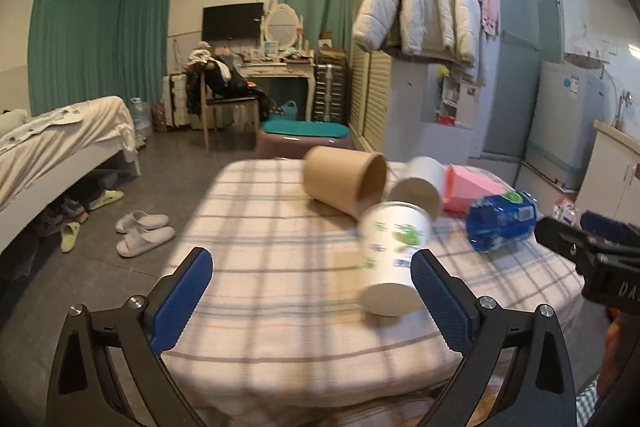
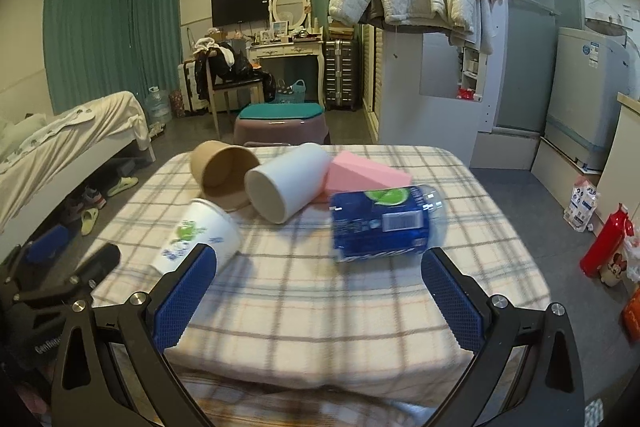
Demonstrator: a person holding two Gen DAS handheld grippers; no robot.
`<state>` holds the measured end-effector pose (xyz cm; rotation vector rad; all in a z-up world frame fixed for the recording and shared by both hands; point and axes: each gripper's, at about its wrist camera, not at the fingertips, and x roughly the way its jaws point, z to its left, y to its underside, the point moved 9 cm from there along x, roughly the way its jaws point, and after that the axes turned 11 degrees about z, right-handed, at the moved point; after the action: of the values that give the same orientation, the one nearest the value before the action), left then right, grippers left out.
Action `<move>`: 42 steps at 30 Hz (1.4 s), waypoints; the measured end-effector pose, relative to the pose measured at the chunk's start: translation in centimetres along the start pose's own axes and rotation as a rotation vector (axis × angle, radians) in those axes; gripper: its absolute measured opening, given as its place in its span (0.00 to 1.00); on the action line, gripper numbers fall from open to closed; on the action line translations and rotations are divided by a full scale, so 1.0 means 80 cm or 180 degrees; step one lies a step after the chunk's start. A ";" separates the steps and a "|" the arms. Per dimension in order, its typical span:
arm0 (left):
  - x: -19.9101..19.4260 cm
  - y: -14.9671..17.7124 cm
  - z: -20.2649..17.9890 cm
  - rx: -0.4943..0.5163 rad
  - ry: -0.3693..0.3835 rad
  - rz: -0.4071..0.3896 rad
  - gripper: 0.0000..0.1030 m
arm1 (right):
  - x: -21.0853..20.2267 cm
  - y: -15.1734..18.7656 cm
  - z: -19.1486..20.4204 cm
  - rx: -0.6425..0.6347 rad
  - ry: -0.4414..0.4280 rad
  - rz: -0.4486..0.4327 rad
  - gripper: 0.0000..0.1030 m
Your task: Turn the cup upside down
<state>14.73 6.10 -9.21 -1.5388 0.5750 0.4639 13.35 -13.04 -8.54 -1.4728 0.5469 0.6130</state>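
Observation:
A white paper cup with green print [image 1: 394, 257] [image 2: 198, 241] lies tilted on its side on the checked tablecloth [image 1: 280, 267], blurred in the left wrist view, its closed base towards the left camera. My left gripper [image 1: 312, 299] is open and empty, with the cup just inside its right finger. My right gripper [image 2: 320, 301] is open and empty, with the cup beyond its left finger. The left gripper also shows at the left edge of the right wrist view [image 2: 60, 267].
On the table lie a brown paper tub [image 1: 344, 181] [image 2: 224, 171], a plain white cup [image 1: 420, 185] [image 2: 284, 181], a pink wedge [image 2: 364, 175] and a blue-labelled bottle [image 1: 502, 219] [image 2: 380, 223]. A bed [image 1: 60, 147], slippers [image 1: 140, 231] and a stool [image 2: 280, 125] stand around.

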 end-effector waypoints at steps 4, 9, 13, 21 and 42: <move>-0.003 -0.003 0.041 -0.0060 -0.0174 -0.0052 1.00 | 0.013 0.013 0.039 0.0004 -0.0101 0.0073 1.00; 0.000 0.001 0.085 -0.0154 -0.0258 -0.0048 1.00 | 0.044 0.029 0.089 -0.0050 -0.0170 0.0182 1.00; 0.008 0.011 0.109 -0.0195 -0.0282 -0.0006 1.00 | 0.077 0.032 0.114 0.0013 -0.0116 0.0270 0.98; 0.029 0.025 0.139 -0.0293 -0.0300 0.0102 1.00 | 0.129 0.036 0.135 0.0219 -0.0197 0.0496 0.83; 0.033 0.026 0.127 -0.0265 -0.0268 0.0152 1.00 | 0.081 -0.006 0.111 -0.0032 -0.0116 0.0158 0.53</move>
<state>16.08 16.03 -12.99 -1.5793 0.5338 0.5927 18.11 -3.89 -12.29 -1.4584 0.5542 0.6813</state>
